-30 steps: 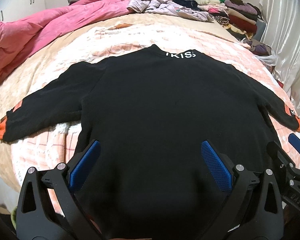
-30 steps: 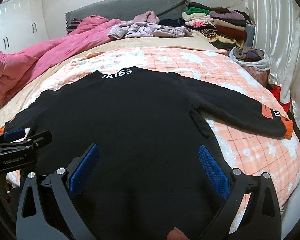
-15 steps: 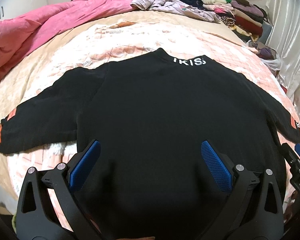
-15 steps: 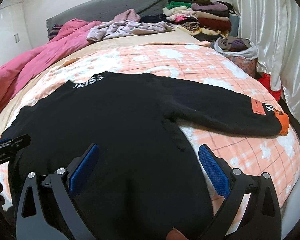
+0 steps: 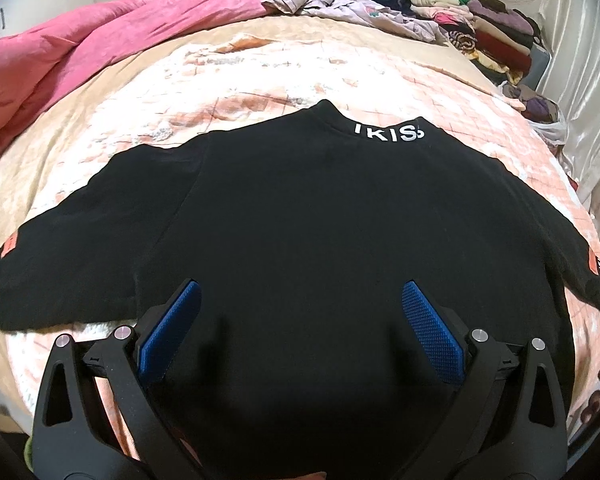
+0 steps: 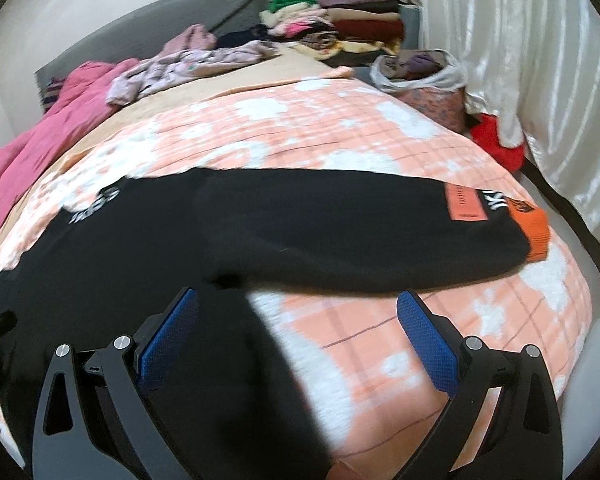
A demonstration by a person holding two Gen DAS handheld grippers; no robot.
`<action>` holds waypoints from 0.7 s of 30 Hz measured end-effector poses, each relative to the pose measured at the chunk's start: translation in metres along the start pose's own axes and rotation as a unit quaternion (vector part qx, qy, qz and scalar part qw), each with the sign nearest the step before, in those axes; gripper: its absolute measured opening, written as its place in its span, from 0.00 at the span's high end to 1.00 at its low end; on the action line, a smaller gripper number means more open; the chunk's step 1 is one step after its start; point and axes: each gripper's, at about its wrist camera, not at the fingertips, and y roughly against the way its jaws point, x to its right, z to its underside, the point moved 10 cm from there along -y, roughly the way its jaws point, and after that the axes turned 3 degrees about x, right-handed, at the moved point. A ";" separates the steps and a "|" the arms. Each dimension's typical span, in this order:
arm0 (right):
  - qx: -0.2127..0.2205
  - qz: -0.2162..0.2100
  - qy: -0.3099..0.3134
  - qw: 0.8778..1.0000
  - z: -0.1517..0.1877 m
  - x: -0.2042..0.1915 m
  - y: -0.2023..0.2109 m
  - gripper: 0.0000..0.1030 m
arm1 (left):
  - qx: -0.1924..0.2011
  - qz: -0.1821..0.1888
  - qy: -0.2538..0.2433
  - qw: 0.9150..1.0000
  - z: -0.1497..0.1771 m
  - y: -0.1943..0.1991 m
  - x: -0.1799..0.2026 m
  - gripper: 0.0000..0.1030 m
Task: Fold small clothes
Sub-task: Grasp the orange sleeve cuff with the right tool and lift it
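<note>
Black sweater (image 5: 320, 220) flat on bed (image 6: 340, 136), bag (image 6: 424, 76) stuffed with clothes, both claws (image 5: 300, 328) (image 6: 298, 332) wide, empty.

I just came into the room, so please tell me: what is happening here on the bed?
A person holding two grippers is about to fold a black sweater spread flat on the bed. Both sleeves lie out sideways, unfolded. The left gripper hovers open over the hem; the right gripper is open near the right sleeve. Neither grips anything.
</note>
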 end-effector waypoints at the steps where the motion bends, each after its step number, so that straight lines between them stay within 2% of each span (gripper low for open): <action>1: -0.001 0.010 -0.004 1.000 -0.002 0.008 -0.002 0.04 | -0.002 -0.001 -0.001 1.000 -0.001 -0.003 0.001 0.08; 9: -0.011 0.065 -0.039 0.997 -0.004 0.066 -0.018 0.04 | -0.007 0.003 -0.008 1.000 -0.008 -0.016 0.010 0.08; 16: -0.029 0.079 -0.090 0.992 0.004 0.106 -0.028 0.04 | -0.010 0.003 -0.014 1.000 -0.014 -0.027 0.016 0.08; 21: -0.026 0.086 -0.144 0.985 0.007 0.138 -0.028 0.04 | -0.014 0.007 -0.019 1.000 -0.015 -0.035 0.021 0.08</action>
